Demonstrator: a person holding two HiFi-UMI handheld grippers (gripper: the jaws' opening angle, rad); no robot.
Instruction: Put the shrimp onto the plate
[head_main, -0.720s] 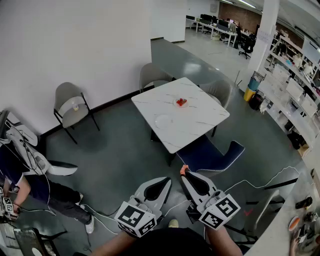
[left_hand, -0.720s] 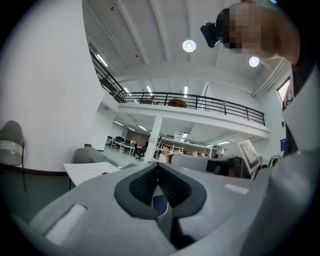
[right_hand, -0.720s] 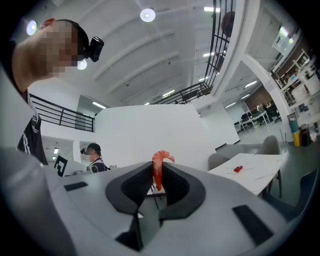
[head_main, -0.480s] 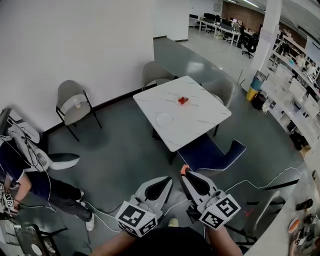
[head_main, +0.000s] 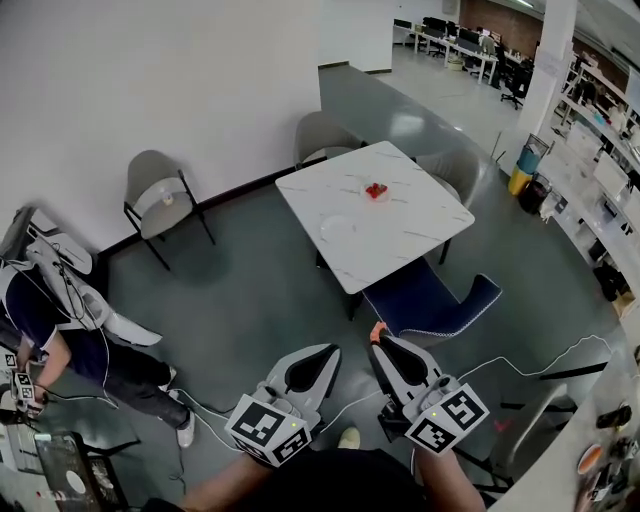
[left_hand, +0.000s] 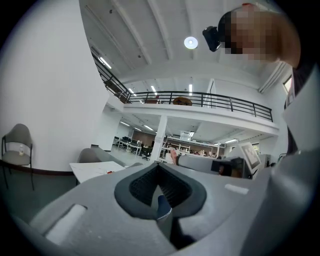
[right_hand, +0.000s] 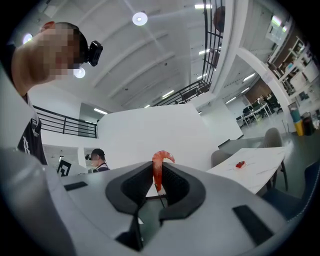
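Note:
My right gripper (head_main: 377, 338) is held low in front of me, far from the table, shut on an orange shrimp (right_hand: 159, 170) that sticks up between its pads. My left gripper (head_main: 333, 349) is beside it, shut with nothing in it; its jaws meet at the tip (left_hand: 159, 167). The white marble table (head_main: 400, 250) stands several steps ahead. On it lie a pale empty plate (head_main: 336, 226) and a small dish with red shrimp (head_main: 376, 190). The right gripper view also shows the table (right_hand: 260, 165) and the red shrimp (right_hand: 240, 164) on it.
Grey chairs (head_main: 160, 195) (head_main: 325, 135) stand along the wall, and a blue chair (head_main: 430, 305) is at the table's near side. A person (head_main: 60, 320) crouches at the left. Cables (head_main: 520, 365) run across the grey floor, with shelves at the right.
The head view has shifted, so the table sits a little further right in the frame. Both grippers keep their pose, and the shrimp stays in the right one. The person at the left has moved slightly.

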